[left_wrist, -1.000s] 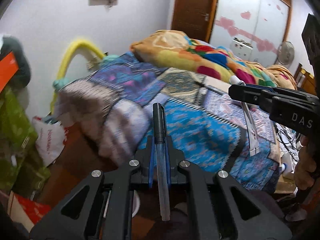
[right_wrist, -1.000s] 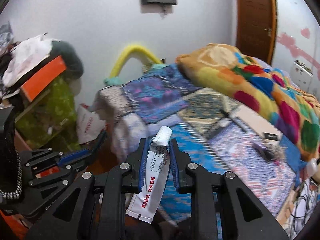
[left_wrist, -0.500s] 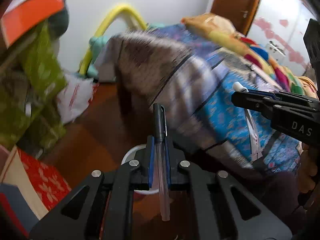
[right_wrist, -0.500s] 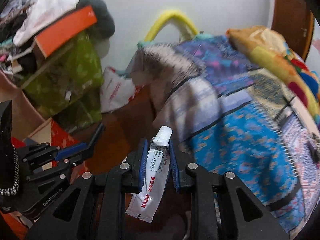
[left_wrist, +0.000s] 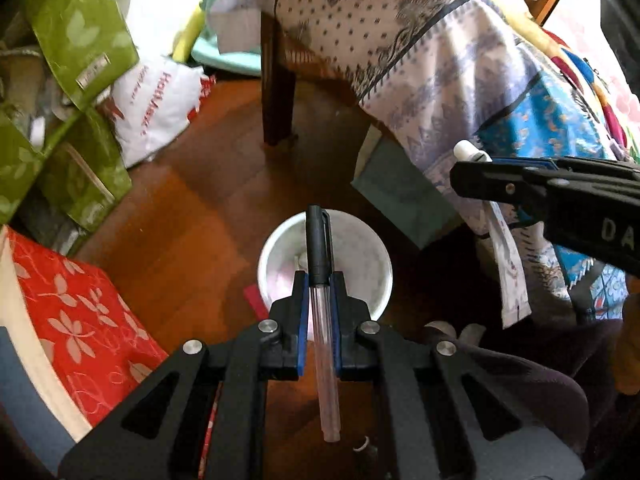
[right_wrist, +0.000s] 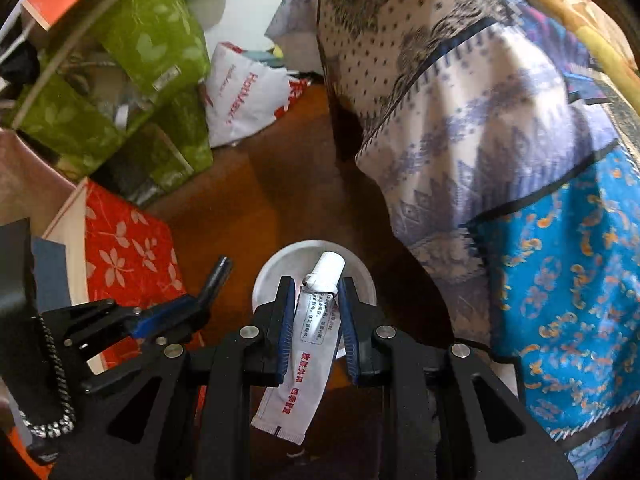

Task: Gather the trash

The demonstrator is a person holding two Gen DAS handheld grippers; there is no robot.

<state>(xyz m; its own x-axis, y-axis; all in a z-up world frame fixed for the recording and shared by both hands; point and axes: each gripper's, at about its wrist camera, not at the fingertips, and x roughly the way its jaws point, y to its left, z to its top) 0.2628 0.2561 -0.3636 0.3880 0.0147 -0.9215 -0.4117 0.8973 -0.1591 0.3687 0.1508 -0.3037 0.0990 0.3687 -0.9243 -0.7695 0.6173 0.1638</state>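
My left gripper [left_wrist: 319,280] is shut on a pen [left_wrist: 320,256] with a black cap and clear barrel, held above a white round bin [left_wrist: 276,248] on the wooden floor. My right gripper [right_wrist: 319,286] is shut on a white squeezed tube [right_wrist: 312,340] with red print, its cap over the same bin [right_wrist: 296,254]. The right gripper with the tube [left_wrist: 508,276] shows at the right of the left wrist view. The left gripper [right_wrist: 208,292] with the pen shows at the lower left of the right wrist view.
A bed draped in patterned cloth [right_wrist: 460,120] hangs over the floor at right, with a dark bed leg [left_wrist: 278,80]. Green bags [left_wrist: 72,60], a white plastic bag [left_wrist: 160,108] and a red floral box [left_wrist: 72,312] crowd the left.
Both grippers have tilted down from the bed toward the floor. The white bin has come into view beneath them. Both still hold their items.
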